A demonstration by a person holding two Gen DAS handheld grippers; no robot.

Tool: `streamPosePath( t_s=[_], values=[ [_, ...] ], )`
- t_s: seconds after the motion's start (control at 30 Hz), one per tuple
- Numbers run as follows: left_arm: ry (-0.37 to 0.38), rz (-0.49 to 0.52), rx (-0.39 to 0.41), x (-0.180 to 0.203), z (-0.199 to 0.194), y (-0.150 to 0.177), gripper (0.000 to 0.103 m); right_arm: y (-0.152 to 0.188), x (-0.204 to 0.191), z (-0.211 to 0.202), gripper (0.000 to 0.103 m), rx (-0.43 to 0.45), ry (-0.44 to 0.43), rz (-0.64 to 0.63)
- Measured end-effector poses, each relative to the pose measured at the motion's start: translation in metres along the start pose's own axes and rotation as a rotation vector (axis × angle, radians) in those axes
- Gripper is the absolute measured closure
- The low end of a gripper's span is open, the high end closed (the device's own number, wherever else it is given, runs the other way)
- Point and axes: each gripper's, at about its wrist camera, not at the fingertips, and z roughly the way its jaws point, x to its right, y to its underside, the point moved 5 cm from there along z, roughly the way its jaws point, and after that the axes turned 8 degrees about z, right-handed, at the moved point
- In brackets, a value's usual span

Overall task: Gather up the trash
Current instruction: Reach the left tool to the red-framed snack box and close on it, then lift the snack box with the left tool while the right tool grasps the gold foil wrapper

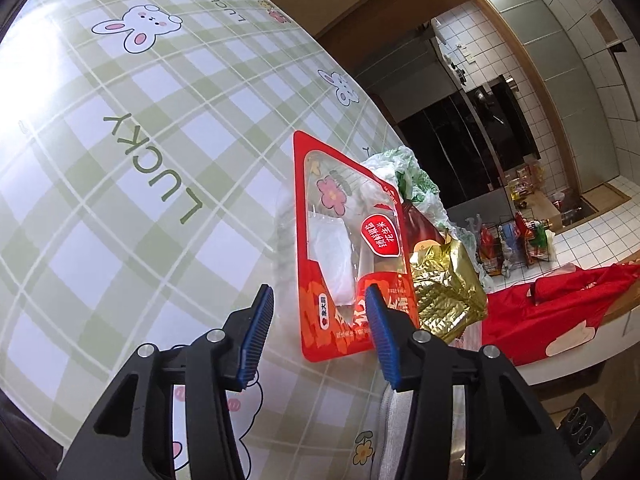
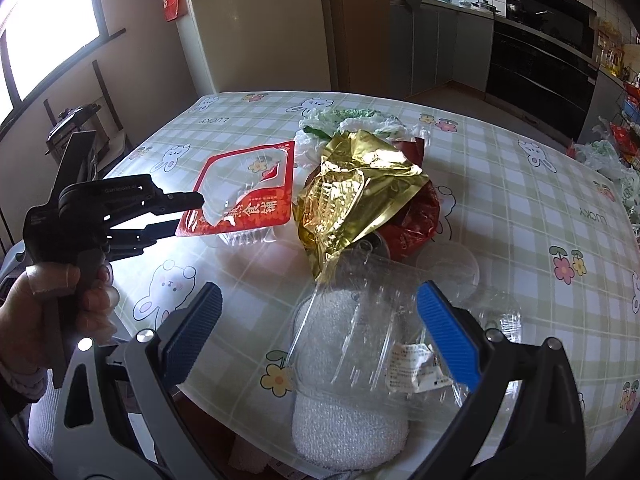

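A red-rimmed clear plastic food tray (image 1: 344, 248) lies on the checked tablecloth (image 1: 120, 160); it also shows in the right wrist view (image 2: 244, 192). My left gripper (image 1: 320, 300) is open, its jaws either side of the tray's near edge; it also shows from the side in the right wrist view (image 2: 192, 210). Beside the tray lie a crumpled gold foil bag (image 2: 356, 188), a red wrapper (image 2: 416, 220) and a white-green plastic bag (image 2: 352, 120). My right gripper (image 2: 320, 312) is open above a clear plastic box (image 2: 372, 320) holding white foam (image 2: 340, 400).
The table's near edge (image 2: 224, 412) runs under the right gripper. A fridge (image 2: 256, 24) and kitchen counters (image 2: 540, 40) stand behind the table. A red cloth (image 1: 552, 308) lies on a bench beside the table, with a power strip (image 1: 584, 428) on the floor.
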Motion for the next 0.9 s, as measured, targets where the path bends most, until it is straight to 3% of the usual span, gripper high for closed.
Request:
streamPosePath(
  t_s=[0.17, 0.23, 0.37, 0.73, 0.9],
  values=[
    [-0.011, -0.005, -0.016, 0.0, 0.015, 0.004, 0.057, -0.004, -0.001, 0.008, 0.007, 0.001, 0.003, -0.027],
    [-0.029, 0.005, -0.026, -0.002, 0.018, 0.006, 0.069, -0.006, 0.002, 0.009, 0.007, -0.004, -0.002, -0.028],
    [-0.029, 0.0, -0.017, -0.01, 0.012, 0.008, 0.081, -0.005, 0.005, 0.012, 0.007, -0.012, 0.004, -0.046],
    [-0.114, 0.056, 0.114, -0.037, -0.05, 0.001, 0.082, -0.008, 0.008, 0.021, 0.007, -0.036, 0.004, -0.038],
    [-0.141, 0.071, 0.134, -0.044, -0.068, -0.002, 0.082, -0.009, 0.009, 0.024, 0.007, -0.047, 0.015, -0.043]
  ],
)
